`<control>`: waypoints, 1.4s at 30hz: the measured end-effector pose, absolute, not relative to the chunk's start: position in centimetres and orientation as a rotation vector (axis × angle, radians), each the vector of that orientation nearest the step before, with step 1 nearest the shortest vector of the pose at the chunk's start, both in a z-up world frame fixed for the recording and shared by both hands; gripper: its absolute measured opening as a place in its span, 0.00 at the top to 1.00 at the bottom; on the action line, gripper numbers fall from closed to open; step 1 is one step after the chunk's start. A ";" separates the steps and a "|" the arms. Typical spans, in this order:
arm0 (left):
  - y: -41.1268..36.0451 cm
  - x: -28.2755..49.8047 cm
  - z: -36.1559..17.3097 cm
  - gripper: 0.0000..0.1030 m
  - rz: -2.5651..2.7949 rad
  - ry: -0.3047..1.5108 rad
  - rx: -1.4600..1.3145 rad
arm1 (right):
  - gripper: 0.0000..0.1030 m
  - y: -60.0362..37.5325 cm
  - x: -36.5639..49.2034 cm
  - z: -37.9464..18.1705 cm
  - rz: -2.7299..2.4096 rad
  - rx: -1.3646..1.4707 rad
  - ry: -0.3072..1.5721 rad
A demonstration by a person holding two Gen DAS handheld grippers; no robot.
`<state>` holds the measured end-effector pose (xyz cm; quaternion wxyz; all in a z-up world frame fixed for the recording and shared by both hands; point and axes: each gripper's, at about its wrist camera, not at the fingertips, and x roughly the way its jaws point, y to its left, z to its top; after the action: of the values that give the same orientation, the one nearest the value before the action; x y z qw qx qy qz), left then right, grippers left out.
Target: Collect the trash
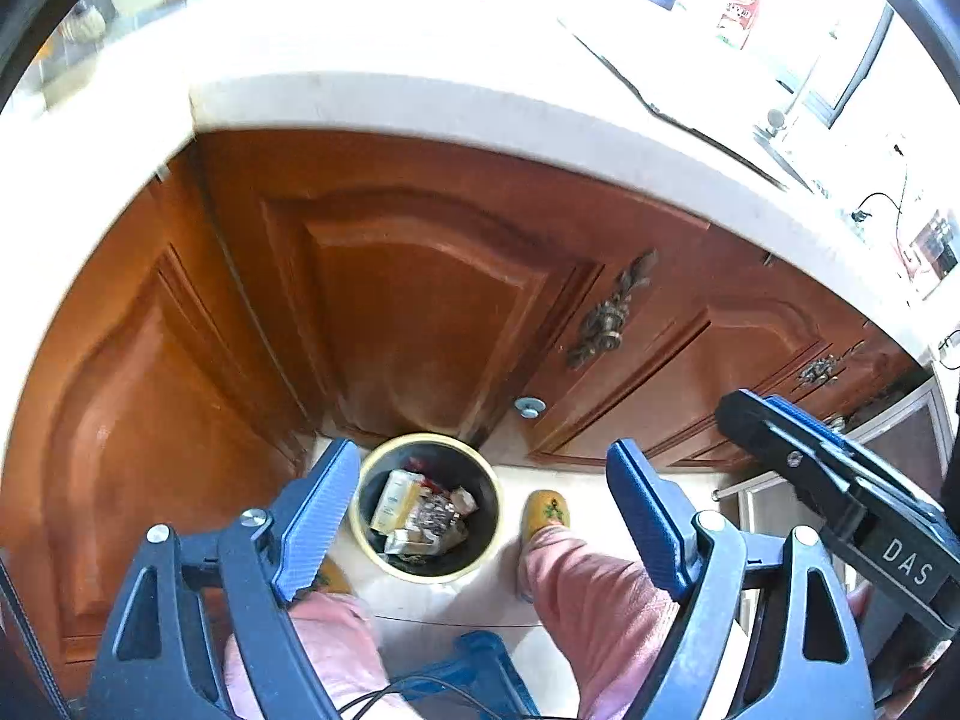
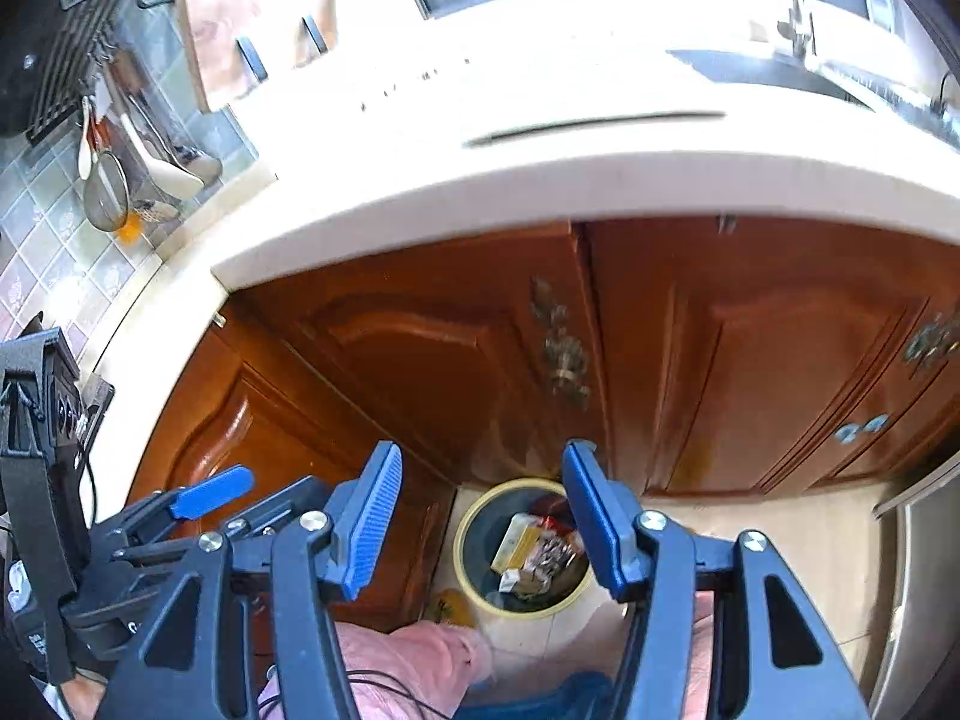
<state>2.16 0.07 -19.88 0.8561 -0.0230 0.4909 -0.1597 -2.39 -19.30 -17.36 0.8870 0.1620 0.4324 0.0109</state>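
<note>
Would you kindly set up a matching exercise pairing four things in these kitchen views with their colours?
Things:
1. bin rim
2. cabinet door
3. trouser leg
4. gripper fingers

Colours:
A. pink
B. blue
C. pale yellow
D. reddish brown

Pairs: 1-C, 2-D, 3-A, 4-B

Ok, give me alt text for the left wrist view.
Open, empty left gripper above a round bin of packaging trash on the floor against wooden cabinets. A person's pink-trousered legs and yellow slipper stand beside it; the right gripper shows at right.
</note>
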 end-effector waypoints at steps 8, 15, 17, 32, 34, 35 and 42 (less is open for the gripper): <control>0.2 0.4 -12.5 0.20 -0.311 0.905 0.000 | 0.45 -18.3 -3.0 -11.2 0.030 0.290 0.809; 1.2 -0.5 -7.0 0.16 -0.250 0.805 -0.007 | 0.41 -17.1 -3.7 -6.3 0.030 0.250 0.739; 1.3 -0.7 -5.6 0.16 -0.234 0.782 0.003 | 0.40 -16.7 -4.1 -5.1 0.038 0.241 0.718; 1.9 -2.6 1.3 0.16 -0.189 0.660 0.027 | 0.35 -16.0 -5.5 0.7 0.015 0.214 0.609; 1.7 -2.6 1.4 0.16 -0.185 0.664 0.035 | 0.35 -16.0 -5.5 0.8 0.006 0.212 0.611; 1.5 -2.6 1.4 0.16 -0.185 0.664 0.037 | 0.35 -16.1 -5.5 0.7 0.003 0.212 0.612; 1.1 -2.1 1.2 0.16 -0.182 0.681 0.050 | 0.35 -16.3 -5.2 0.5 -0.012 0.218 0.625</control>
<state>-2.13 1.14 1.16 0.9383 0.0247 0.3333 -0.0893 -5.23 -16.30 0.46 0.9457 0.1071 0.3068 -0.0059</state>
